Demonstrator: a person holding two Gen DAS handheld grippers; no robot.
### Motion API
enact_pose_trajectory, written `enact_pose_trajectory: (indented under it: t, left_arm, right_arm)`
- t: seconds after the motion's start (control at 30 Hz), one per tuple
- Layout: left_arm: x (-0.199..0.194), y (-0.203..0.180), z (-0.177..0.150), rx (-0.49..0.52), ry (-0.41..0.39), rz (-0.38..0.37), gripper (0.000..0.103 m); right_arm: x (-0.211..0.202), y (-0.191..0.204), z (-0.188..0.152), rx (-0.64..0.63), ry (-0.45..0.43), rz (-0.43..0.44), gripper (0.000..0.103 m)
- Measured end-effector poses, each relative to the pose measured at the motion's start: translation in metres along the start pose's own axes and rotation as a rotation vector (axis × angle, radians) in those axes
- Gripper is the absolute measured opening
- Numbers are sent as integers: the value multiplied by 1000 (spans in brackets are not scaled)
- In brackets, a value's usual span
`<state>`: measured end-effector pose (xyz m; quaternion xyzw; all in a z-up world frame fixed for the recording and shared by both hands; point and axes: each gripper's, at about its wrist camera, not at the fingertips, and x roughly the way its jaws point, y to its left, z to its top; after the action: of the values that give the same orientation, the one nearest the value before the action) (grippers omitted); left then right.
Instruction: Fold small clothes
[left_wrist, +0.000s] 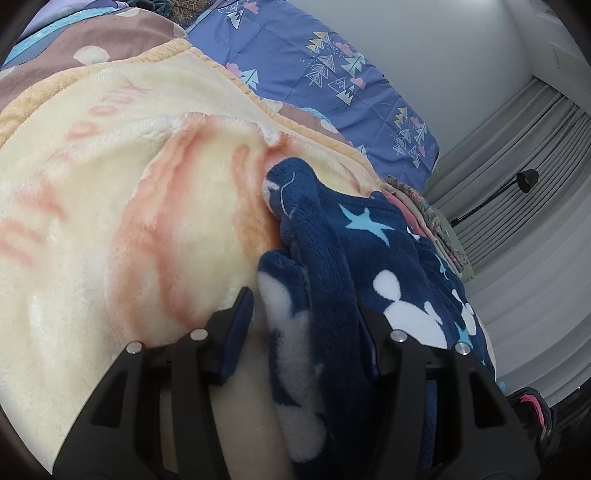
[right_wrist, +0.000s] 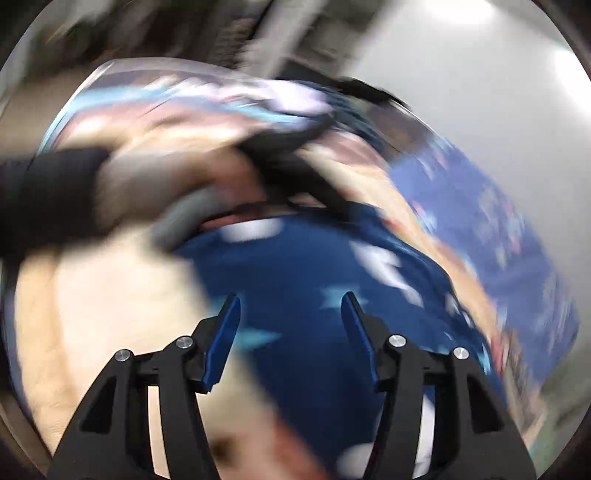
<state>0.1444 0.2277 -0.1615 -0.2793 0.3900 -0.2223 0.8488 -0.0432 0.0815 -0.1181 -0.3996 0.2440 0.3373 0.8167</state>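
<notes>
A navy fleece garment with white mouse shapes and light blue stars lies bunched on a cream and orange blanket. My left gripper is open, with a thick fold of the garment lying between its spread fingers. In the blurred right wrist view the garment lies flat ahead. My right gripper is open and empty just above it. The other hand and its dark gripper show at the garment's far edge.
A blue patterned quilt lies beyond the blanket. Folded clothes sit at the bed's right edge. A black lamp and grey curtains stand to the right. A shoe is on the floor.
</notes>
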Motion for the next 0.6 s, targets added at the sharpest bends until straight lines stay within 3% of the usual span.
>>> enact_pose_trajectory:
  t: [0.1, 0.17, 0.3, 0.6]
  left_arm:
    - [0, 0, 0, 0, -1, -6, 53]
    - [0, 2, -1, -4, -2, -15, 53]
    - [-1, 4, -1, -14, -7, -35, 53]
    - [-2, 8, -1, -34, -8, -64, 53]
  right_arm:
    - [7, 52, -4, -205, -20, -116, 62]
    - [19, 57, -4, -238, -26, -209, 67]
    - [39, 57, 1, -251, -4, -314, 67]
    - [58, 55, 21, -196, 57, -332, 69]
